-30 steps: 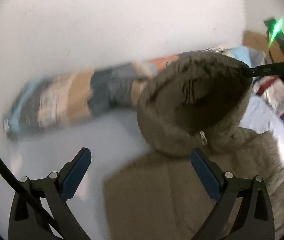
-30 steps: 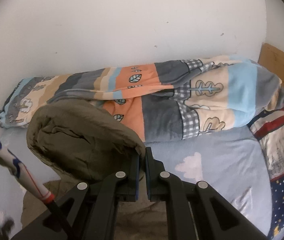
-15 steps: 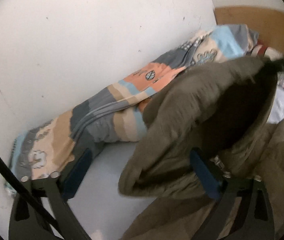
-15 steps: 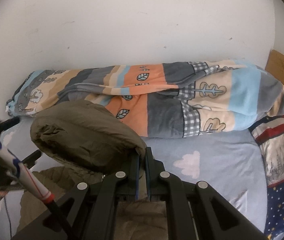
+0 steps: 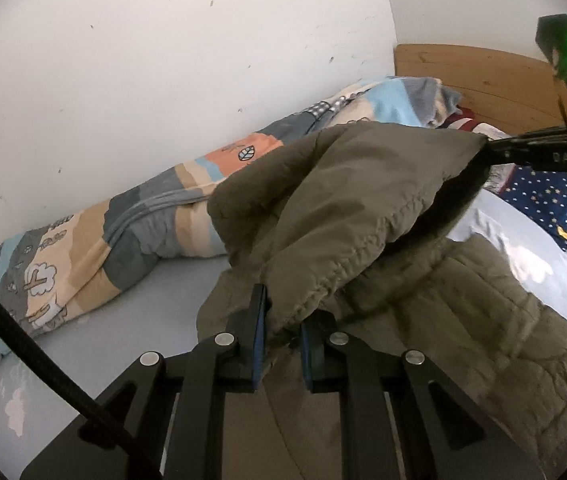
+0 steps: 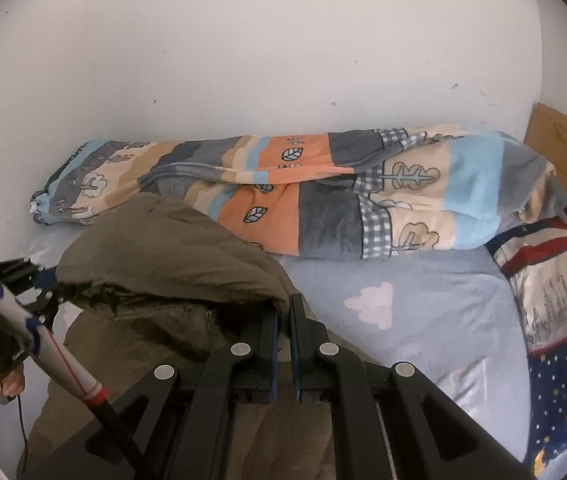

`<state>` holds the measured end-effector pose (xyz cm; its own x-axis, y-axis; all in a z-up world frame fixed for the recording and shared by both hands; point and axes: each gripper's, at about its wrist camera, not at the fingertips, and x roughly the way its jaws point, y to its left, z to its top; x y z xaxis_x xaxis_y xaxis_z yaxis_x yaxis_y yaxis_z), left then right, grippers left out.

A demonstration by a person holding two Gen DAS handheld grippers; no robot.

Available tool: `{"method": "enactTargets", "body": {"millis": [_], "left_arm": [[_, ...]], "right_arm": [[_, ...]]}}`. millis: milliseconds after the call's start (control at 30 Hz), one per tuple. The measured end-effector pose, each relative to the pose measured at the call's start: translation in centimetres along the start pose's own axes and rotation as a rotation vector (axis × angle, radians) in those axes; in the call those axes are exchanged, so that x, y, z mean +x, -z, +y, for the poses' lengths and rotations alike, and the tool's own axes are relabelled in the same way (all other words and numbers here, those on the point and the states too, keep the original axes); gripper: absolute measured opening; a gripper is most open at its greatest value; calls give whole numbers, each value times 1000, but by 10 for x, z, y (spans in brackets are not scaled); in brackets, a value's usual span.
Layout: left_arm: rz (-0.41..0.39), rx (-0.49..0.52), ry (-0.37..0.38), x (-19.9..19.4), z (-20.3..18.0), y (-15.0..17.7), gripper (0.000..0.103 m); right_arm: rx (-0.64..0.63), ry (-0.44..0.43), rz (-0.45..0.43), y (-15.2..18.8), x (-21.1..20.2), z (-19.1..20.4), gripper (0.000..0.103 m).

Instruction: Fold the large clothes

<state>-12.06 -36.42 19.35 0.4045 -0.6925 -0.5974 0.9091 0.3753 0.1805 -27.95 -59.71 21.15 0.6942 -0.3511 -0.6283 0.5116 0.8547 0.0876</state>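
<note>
Gripping opposite rim edges of the olive-green quilted padded jacket's hood (image 5: 343, 208) with left claw (image 5: 281, 336) and right claw (image 6: 282, 320), both clamped, above the pale-blue-sheeted bed (image 6: 423, 320).

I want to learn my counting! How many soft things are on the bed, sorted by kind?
Coats: 1, the olive hooded coat
Blankets: 1, the patterned rolled blanket
Pillows: 2, the striped city-print pillow and the navy starry pillow
Sheets: 1, the pale blue cloud sheet
Total: 5
</note>
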Motion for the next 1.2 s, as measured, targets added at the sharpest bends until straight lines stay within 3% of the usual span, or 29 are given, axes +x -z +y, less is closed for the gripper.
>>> {"method": "enactTargets", "body": {"millis": [167,300,467,567,600,633,667,700,767,1033,1200], "left_arm": [[9,-33,12,-32,-16,29,14],[90,-42,34,-29,-33,67,14],[221,18,-7,-3,-59,119,16],[232,91,-61,3,-76,134,19],[232,111,-81,3,-81,135,24],[235,117,-91,1,-84,136,29],[240,117,-99,-1,-85,136,40],[245,116,-105,-4,-86,138,61],[251,109,-77,-14,-91,140,77],[236,222,-35,-70,-131,153,77],[146,135,16,-99,-133,123,77]], "right_arm": [[-8,-14,-9,31,-27,5,5],[-38,-16,17,69,-32,14,5],[-84,-8,118,134,-6,24,5],[-144,37,173,173,23,34,5],[-155,59,176,183,31,35,5],[-147,61,174,186,33,34,5],[-136,61,169,189,34,34,6],[-139,65,166,189,33,35,7],[-172,78,176,188,28,37,12],[-105,3,223,190,-19,22,16],[61,-58,180,179,-57,6,16]]}}
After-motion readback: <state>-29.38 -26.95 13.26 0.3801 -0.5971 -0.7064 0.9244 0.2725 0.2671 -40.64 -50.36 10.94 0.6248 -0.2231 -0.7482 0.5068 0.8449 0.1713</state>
